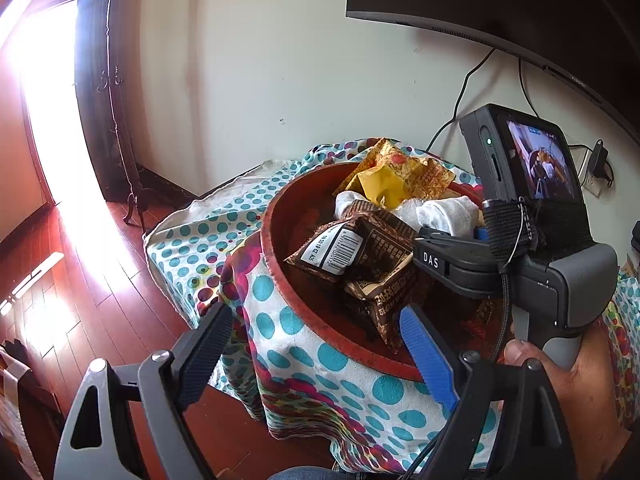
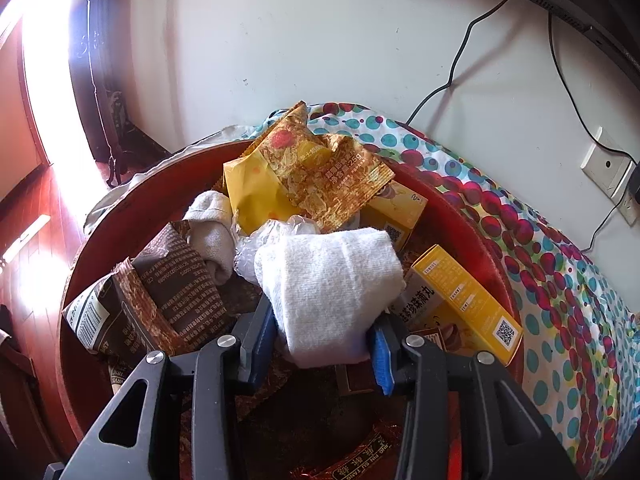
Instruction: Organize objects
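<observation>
The right gripper [image 2: 324,344] seemingly pinches a rolled white knitted sock [image 2: 332,280] inside the round red tray [image 2: 132,204], while the left gripper [image 1: 320,344] gapes empty.

Black-framed grippers, silver screws, blue-padded fingers [image 2: 380,356], white "DAS" marking.

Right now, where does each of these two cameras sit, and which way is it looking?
Left wrist view: on the left gripper, looking forward and down over the red bowl on a dotted cloth; its open fingers, the right gripper's body and a hand show.
Right wrist view: on the right gripper, looking down into the bowl; its fingers flank a white sock.
Both share the bowl, snack packets, cloth and wall.
</observation>
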`<state>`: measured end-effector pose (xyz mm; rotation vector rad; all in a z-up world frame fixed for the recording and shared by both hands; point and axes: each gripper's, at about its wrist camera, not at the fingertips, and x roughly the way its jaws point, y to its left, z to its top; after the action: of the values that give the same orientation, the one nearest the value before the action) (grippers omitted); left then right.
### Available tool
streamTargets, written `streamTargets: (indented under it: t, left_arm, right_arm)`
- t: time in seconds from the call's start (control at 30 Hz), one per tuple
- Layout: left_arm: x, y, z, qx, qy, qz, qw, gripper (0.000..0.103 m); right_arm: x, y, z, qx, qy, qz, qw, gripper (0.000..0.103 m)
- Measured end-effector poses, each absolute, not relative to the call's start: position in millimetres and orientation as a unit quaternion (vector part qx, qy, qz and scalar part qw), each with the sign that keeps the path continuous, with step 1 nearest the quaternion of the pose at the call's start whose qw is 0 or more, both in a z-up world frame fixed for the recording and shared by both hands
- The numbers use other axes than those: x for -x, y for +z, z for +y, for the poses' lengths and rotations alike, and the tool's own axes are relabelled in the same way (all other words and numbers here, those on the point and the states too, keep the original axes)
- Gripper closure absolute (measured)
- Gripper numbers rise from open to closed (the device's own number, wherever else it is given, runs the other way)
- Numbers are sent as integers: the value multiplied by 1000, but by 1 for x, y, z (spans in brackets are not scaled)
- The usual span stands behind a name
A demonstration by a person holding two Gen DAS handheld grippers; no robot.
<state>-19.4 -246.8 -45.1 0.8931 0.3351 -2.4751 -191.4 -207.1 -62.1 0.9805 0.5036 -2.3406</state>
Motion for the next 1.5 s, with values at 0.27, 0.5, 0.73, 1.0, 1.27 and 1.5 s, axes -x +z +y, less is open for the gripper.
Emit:
streamTargets:
  t: [0.27, 0.5, 0.73, 1.0, 1.27, 1.5]
  left_arm:
    - [16, -40, -243, -320, -908, 118, 244, 15]
    - [13, -33, -234, -311, -913, 107, 242, 15]
    - [11, -29, -223, -305, -917, 101, 236, 15]
    - [12, -30, -195, -306, -922, 67, 228, 15]
    - [6, -20, -171, -297, -927, 52, 223, 15]
    - [-8, -16, -162, -304, -927, 50, 214, 15]
  right_arm:
    - [181, -51, -177, -357, -880, 153, 272, 10]
    - [159, -27, -131, -324, -895, 147, 271, 1]
    - [160, -36, -34, -314, -920, 132, 191, 0]
    - [153, -65, 82, -343, -932, 56, 99, 0]
    - [109, -8, 36, -298, -945, 47, 129, 0]
    - [98, 7, -43, -286, -941, 79, 164, 0]
